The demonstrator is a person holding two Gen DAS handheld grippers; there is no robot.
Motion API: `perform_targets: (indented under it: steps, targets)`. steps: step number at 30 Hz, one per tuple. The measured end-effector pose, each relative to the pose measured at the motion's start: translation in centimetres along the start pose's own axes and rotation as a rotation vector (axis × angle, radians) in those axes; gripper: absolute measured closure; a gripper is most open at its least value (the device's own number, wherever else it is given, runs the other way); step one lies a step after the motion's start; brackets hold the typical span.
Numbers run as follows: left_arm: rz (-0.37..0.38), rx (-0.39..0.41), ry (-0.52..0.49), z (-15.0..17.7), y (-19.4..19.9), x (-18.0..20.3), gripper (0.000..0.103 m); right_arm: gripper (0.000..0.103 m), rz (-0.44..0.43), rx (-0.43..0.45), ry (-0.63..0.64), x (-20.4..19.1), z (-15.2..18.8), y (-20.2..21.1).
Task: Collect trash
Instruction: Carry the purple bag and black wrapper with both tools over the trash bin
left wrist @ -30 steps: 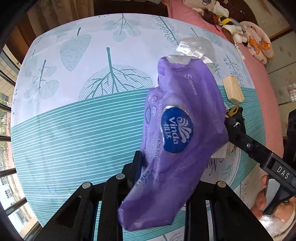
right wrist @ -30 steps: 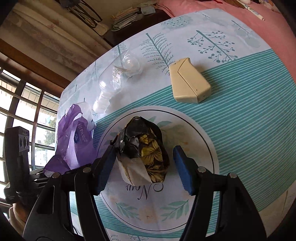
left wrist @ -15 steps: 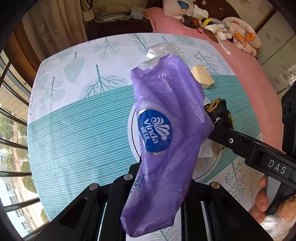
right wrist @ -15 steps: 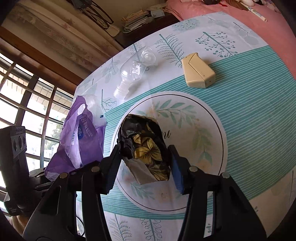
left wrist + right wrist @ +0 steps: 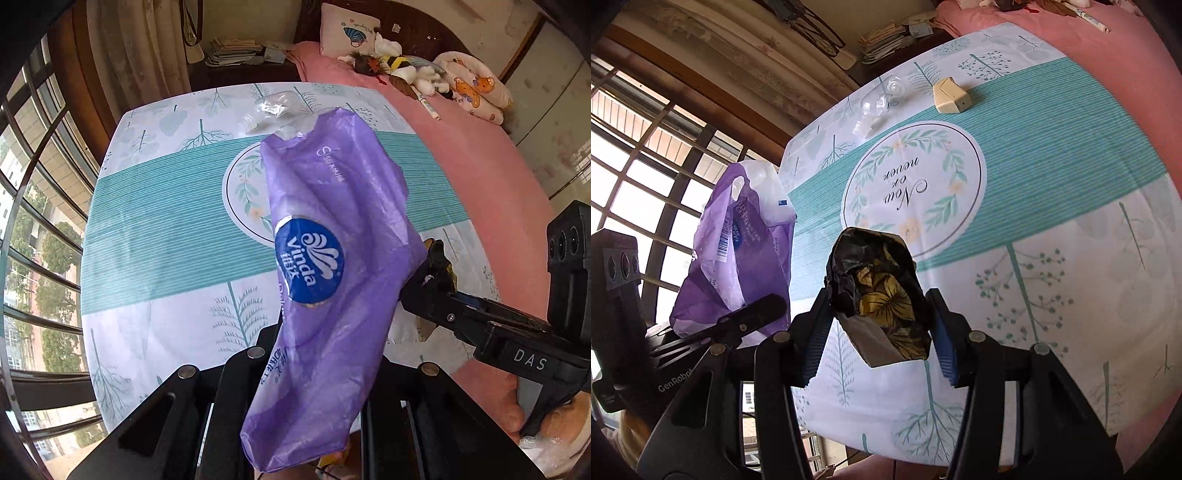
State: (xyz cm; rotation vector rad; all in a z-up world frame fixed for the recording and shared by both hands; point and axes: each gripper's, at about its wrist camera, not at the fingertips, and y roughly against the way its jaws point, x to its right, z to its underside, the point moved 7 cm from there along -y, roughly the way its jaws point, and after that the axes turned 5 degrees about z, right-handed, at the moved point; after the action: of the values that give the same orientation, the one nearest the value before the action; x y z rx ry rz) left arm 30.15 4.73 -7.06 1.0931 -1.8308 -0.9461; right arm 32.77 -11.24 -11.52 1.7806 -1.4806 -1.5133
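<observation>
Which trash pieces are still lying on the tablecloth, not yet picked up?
The clear plastic bottle and the beige carton, at the far edge. The purple bag and black floral wrapper are already gripped.

The bag [image 5: 332,266] is translucent purple with a round blue-and-white logo. The wrapper [image 5: 882,295] is black with yellow-gold flowers, its inner side greyish, perhaps silver. The cloth [image 5: 1052,155] is white with teal stripes, grey-green trees and a leaf wreath. The box [image 5: 951,96] is cream, the bed [image 5: 480,166] pink.
</observation>
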Motion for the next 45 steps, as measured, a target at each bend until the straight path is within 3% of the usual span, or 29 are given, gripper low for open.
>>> perform_targets:
  steps: [11, 20, 29, 37, 45]
  targets:
    - [-0.027, 0.043, -0.008, 13.6, 5.2, 7.5, 0.089, 0.056, -0.017, -0.002, 0.052, 3.7, 12.5, 10.3]
    - [-0.035, -0.029, -0.051, 22.0, 4.4, 11.5, 0.089, 0.056, -0.012, -0.058, 0.043, 6.6, 20.7, 13.4]
    - [-0.017, -0.164, -0.087, 28.9, -0.8, 13.3, 0.089, 0.056, 0.031, -0.173, -0.034, 10.1, 27.6, 10.4]
    - [0.01, -0.294, -0.103, 34.8, -9.4, 13.3, 0.089, 0.055, 0.115, -0.263, -0.156, 15.8, 32.8, 3.7]
    - [-0.008, -0.385, -0.092, 38.2, -18.9, 10.7, 0.089, 0.055, 0.202, -0.3, -0.259, 21.9, 36.0, -3.6]
